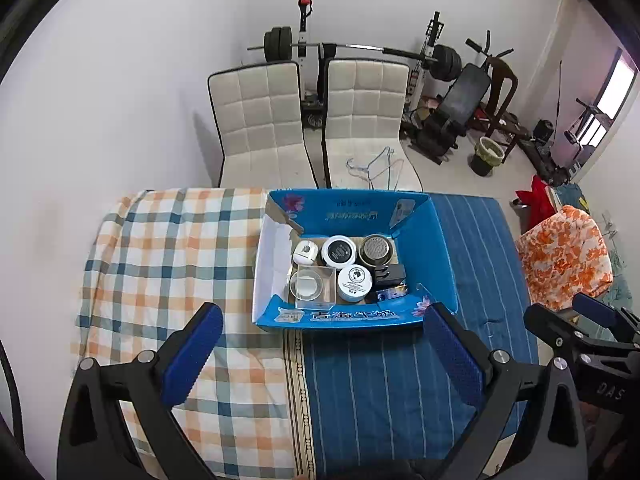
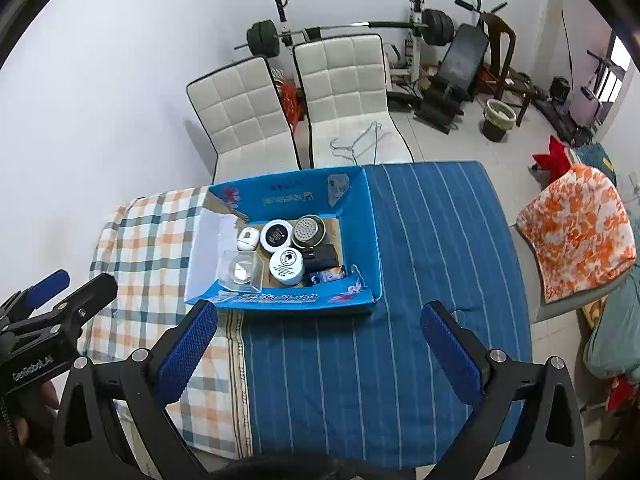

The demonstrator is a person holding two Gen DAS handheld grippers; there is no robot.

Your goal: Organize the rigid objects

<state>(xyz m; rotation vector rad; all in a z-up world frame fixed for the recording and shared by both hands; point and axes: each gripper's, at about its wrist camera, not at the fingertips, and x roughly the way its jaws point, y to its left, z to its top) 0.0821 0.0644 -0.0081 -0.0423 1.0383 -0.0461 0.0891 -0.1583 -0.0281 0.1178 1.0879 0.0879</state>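
Both the left gripper [image 1: 324, 354] and the right gripper [image 2: 320, 350] have jaws spread wide, holding nothing. The jars and things sit in the blue box [image 1: 436, 256], far ahead. Lift away slowly.

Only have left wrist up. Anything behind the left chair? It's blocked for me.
Observer: Yes. The right wrist view shows an orange-red bundle between the two chairs.
Operator: Right gripper open? I only see its edge.
Observer: Open, nothing between the fingers, short of the blue box.
Operator: Is a hand visible?
Observer: Yes, a hand on the left gripper's handle, at the frame's lower left.
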